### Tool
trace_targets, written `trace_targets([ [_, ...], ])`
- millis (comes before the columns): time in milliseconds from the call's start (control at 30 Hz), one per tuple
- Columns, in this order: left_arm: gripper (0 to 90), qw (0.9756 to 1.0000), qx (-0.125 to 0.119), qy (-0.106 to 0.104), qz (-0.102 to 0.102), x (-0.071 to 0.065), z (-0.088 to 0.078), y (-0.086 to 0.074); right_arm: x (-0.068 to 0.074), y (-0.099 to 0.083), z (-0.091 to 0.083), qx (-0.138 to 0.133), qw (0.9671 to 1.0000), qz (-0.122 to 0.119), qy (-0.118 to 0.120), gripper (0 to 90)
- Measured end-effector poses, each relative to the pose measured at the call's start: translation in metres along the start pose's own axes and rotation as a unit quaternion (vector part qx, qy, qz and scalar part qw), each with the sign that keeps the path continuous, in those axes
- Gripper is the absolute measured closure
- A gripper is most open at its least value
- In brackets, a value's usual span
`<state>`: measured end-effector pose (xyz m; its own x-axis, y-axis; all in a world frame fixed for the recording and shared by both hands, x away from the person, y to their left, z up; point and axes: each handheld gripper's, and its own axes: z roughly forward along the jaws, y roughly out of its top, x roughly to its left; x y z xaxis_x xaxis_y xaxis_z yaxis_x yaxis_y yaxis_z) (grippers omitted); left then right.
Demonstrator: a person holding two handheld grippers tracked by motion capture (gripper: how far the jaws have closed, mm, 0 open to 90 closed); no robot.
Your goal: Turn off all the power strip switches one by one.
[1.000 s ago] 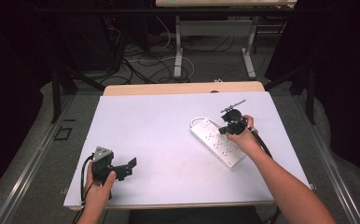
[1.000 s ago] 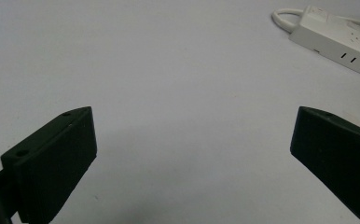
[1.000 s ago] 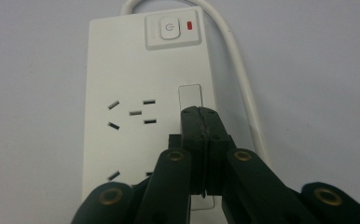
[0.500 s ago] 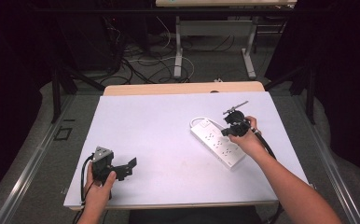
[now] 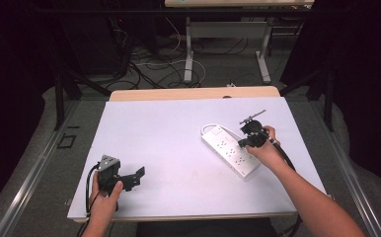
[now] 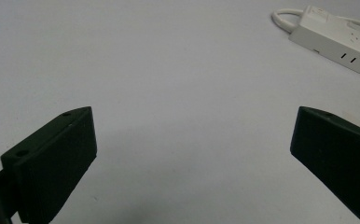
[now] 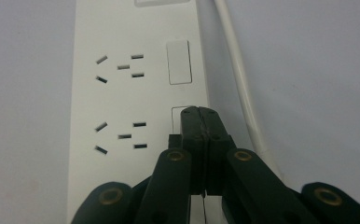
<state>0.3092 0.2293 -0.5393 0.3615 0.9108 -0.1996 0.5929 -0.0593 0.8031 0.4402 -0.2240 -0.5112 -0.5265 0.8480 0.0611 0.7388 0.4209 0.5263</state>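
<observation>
**Two hand-held grippers over a white surface with a power strip**

One white surface (image 5: 178, 148) is seen from the high view, mounted on a pale wooden top whose far edge shows as a narrow strip. The room beyond is dark; loose floor cables (image 5: 149, 69) and the legs of a second table (image 5: 228, 29) are visible on the grey floor behind.

A white power strip (image 5: 229, 151) is laid diagonally on the right half of the surface, its white cord (image 5: 209, 127) looped at the far end. The left and centre of the surface are bare, leaving wide room for movement; the strip lies well inside the right and near edges.

The right hand-held gripper (image 5: 251, 140) is held at the strip's far long side. In the right gripper view its jaws are brought fully together, with nothing clamped, their tips set over a rocker switch (image 7: 180, 116) beside a row of sockets; whether the tips press on it cannot be told. A second switch (image 7: 178, 61) is seen further along.

The left hand-held gripper (image 5: 138, 175) is held near the front left edge, well apart from the strip. In the left gripper view its jaws stand wide apart over bare surface, empty, and are cut off by the frame.

The socket markings in the high view are too small to be made out.
</observation>
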Motion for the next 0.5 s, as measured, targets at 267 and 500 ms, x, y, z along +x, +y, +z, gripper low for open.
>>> trace_targets([
  [267, 0.3, 1.0000, 0.000, 0.000, 0.001, -0.0004, -0.0003, -0.0001, 0.0000, -0.0027, -0.0002, -0.001, 1.0000, -0.006, 0.004, 90.0],
  [500, 0.3, 1.0000, 0.000, 0.000, 0.001, -0.0002, -0.0012, -0.0001, 0.0037, -0.0041, 0.0011, 0.008, 0.9999, -0.003, -0.006, 90.0],
])
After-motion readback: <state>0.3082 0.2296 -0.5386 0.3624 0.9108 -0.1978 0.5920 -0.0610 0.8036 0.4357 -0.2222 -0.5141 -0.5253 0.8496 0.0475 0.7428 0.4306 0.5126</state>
